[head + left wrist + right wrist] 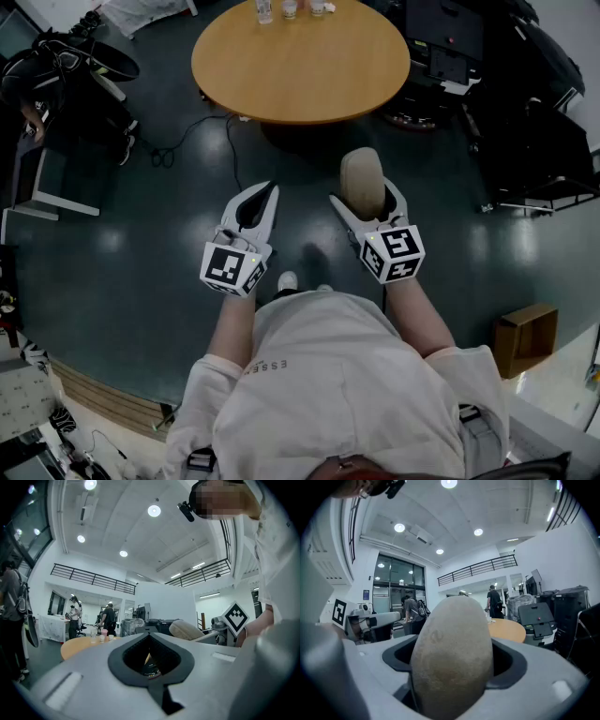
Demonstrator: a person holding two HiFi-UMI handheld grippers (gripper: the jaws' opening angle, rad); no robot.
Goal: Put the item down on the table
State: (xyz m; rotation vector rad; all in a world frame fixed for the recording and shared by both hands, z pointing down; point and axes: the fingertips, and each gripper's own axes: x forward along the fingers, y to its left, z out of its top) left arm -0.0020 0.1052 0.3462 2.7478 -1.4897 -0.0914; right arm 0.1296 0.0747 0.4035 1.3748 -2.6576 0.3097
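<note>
Beige item (452, 658) held in wide-spread right gripper (366, 195) fingers, left gripper (270, 191) closed

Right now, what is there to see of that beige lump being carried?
The beige lump is oval, like a potato or smooth stone, matt and faintly speckled, with one faint round mark. It stands on end, clamped in the right gripper, its rounded top poking past the jaws, in the air above the floor, short of the round wooden table.
</note>
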